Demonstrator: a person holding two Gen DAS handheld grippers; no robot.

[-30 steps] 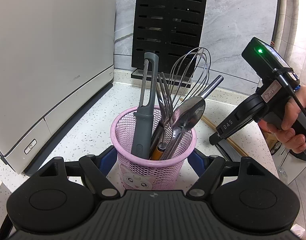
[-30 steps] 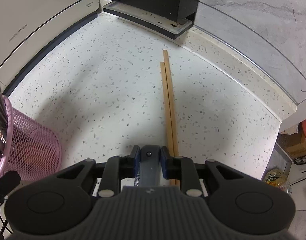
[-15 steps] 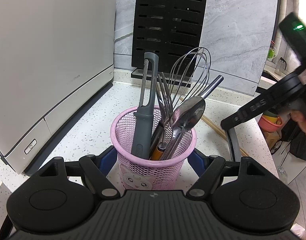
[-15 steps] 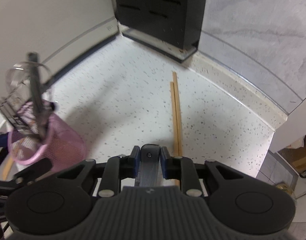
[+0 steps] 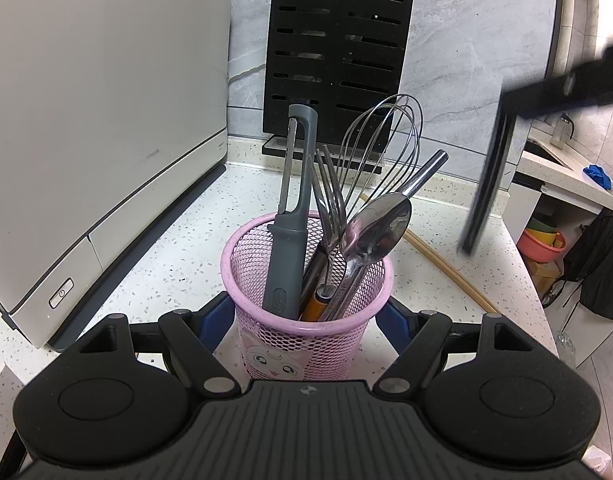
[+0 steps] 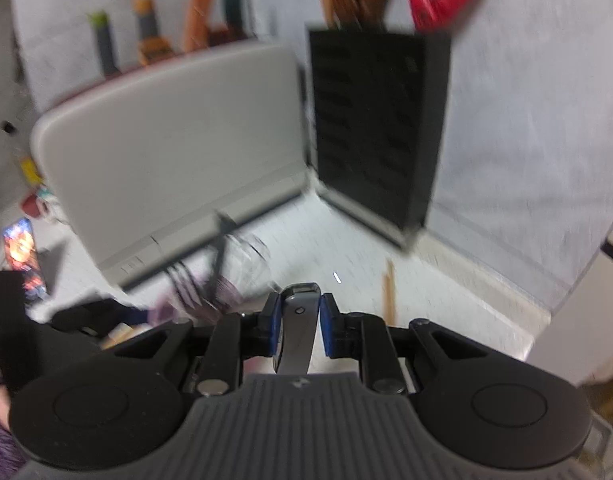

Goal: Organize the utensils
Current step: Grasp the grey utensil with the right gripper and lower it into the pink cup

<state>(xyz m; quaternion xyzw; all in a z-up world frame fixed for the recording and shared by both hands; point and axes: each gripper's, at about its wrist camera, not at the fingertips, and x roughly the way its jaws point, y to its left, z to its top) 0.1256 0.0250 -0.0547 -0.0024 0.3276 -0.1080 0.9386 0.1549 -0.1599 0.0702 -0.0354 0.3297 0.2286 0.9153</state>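
Note:
My left gripper [image 5: 306,314] is shut on a pink mesh utensil cup [image 5: 306,320] that stands on the speckled counter. The cup holds a grey peeler [image 5: 292,216], a fork, a whisk [image 5: 386,148], spoons [image 5: 376,228] and other handles. My right gripper [image 6: 300,328] is shut on a dark flat metal utensil handle [image 6: 296,332]; in the left wrist view that utensil [image 5: 486,184] hangs down, blurred, to the right of the cup and above the counter. A pair of wooden chopsticks [image 5: 446,268] lies on the counter right of the cup and also shows in the right wrist view [image 6: 388,292].
A large white appliance [image 5: 98,140] fills the left side. A black slotted knife block [image 5: 334,68] stands at the back against the grey wall. The counter edge [image 5: 534,280] drops off at the right, with a pink basin and bags below.
My right gripper has lifted up and away from the counter with the dark utensil and tilted its view toward the wall. The left gripper and the cup have not moved.

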